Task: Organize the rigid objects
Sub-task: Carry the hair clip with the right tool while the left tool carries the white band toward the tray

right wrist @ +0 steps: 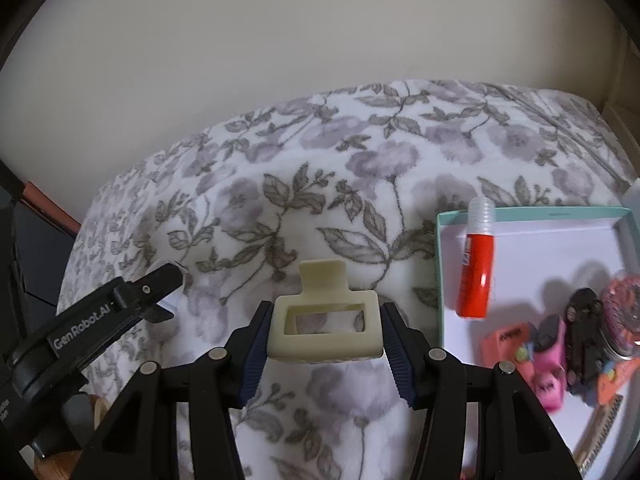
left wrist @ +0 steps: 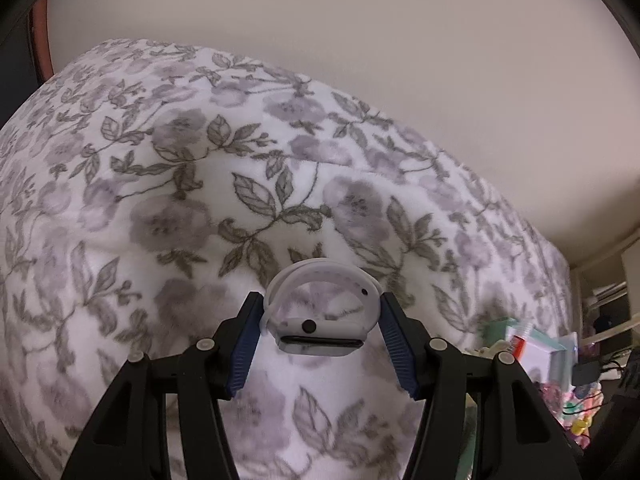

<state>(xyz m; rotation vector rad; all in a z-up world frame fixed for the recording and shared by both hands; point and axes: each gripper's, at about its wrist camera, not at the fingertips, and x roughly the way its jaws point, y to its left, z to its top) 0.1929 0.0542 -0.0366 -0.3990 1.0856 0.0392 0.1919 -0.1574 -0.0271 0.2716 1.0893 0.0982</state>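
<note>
One legible marking was present: "GenRobot.AI", printed in white along the black body of the left gripper point(right wrist: 168, 286), seen at the left of the right wrist view. The red tube point(right wrist: 476, 272) in the tray point(right wrist: 540, 213) at the right carried a label too small to read.

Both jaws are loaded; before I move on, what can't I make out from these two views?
- Box, right wrist view: its right and bottom sides are cut off by the lens rim.
- Pink and orange items in it: motion-blurred, type unclear.
- Watch, left wrist view: screen faces down and away, so its face is unreadable.
- Hair clip: teeth hidden beneath its cream body.
- Box in the left wrist view: blurred, contents indistinct.
</note>
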